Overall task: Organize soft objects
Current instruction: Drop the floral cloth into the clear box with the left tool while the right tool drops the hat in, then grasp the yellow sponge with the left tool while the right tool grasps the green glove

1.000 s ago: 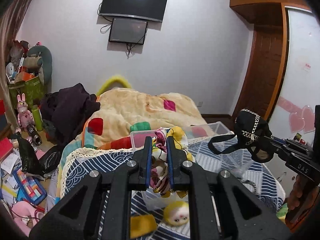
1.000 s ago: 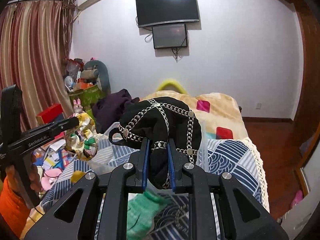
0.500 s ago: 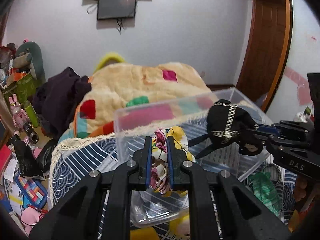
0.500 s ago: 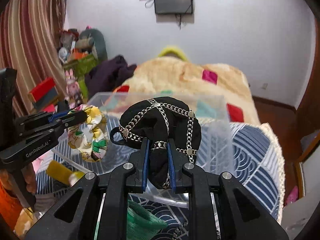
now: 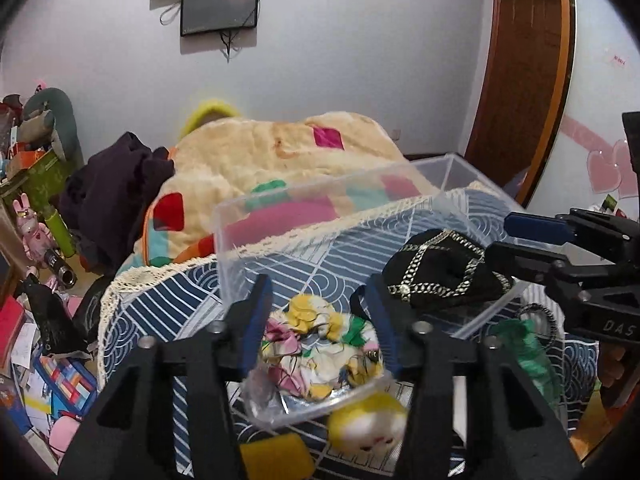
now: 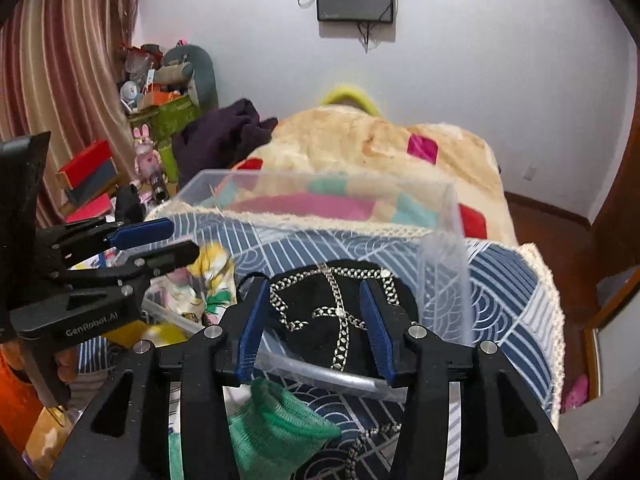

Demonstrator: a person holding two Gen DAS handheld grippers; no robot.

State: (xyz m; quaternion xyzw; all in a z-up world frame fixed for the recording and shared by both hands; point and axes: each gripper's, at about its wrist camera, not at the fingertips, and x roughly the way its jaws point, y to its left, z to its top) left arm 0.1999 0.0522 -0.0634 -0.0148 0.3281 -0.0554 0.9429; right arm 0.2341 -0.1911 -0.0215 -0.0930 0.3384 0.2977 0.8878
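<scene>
- Inside the clear box (image 5: 460, 168) on the bed lie the floral cloth (image 5: 320, 344) and the black chained hat (image 6: 336, 312).
- Both the left gripper (image 5: 320, 320) and right gripper (image 6: 314, 326) have fingers spread wide, holding nothing.
- Next, likely fetching the green mesh pouch (image 6: 276, 428) outside the box.

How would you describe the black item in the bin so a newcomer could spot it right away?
Find the clear plastic bin on the blue patterned bedspread. Inside it, at its right end below the open right gripper, lies the black pouch. Silver chains crossing its dark fabric set it apart from the bright floral cloth beside it, under the open left gripper.
</scene>
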